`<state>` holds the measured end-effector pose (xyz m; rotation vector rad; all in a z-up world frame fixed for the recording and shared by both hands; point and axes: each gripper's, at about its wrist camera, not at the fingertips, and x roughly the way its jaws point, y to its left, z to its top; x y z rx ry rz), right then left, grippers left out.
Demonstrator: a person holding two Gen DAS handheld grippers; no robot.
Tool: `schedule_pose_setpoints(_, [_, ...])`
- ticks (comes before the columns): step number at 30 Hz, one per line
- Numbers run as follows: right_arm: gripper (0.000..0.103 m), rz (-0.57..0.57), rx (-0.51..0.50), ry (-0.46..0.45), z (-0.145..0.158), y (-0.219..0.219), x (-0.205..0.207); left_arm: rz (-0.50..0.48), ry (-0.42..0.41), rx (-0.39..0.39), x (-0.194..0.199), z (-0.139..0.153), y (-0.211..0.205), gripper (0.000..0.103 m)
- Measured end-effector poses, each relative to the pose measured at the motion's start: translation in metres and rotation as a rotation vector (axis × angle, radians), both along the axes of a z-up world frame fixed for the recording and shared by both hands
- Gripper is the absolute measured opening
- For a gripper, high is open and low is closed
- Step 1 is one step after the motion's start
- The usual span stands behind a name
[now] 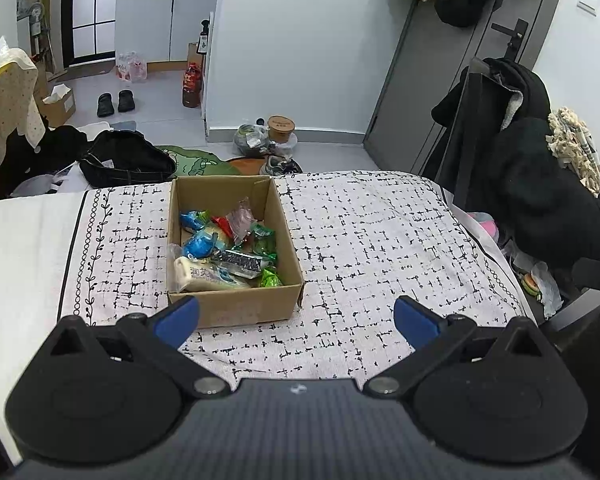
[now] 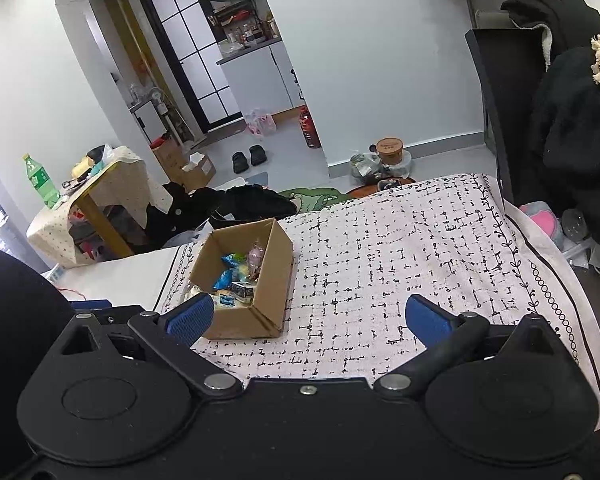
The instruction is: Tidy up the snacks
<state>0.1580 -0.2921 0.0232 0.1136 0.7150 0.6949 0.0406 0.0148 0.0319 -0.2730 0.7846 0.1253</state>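
Both sets of jaws stand wide and empty: the left gripper [image 1: 296, 320] just short of the cardboard box [image 1: 236, 308], the right gripper [image 2: 308, 320] beside it. The snack packets [image 1: 224, 248] heap loosely inside the box, near the patterned cloth's [image 1: 380, 240] left border on the bench. A careless dip could snag crinkly wrappers or shove the light box.

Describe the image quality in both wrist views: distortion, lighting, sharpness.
Left wrist view: strong fisheye bending at the edges, dark corners, even soft light, cardboard box and snacks sharp. Right wrist view: same curved distortion, scene tilted, flat light, box sharp, blue fingers slightly soft.
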Motion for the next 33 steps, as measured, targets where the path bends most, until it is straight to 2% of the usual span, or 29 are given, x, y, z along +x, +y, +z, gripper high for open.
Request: schedule_pose_setpoints(33, [0.103, -0.011, -0.026, -0.024, 0.0045, 0.0023, -0.0063, 0.006, -0.017, 0.015, -0.0090, 0.0055, -0.0022, 0.103])
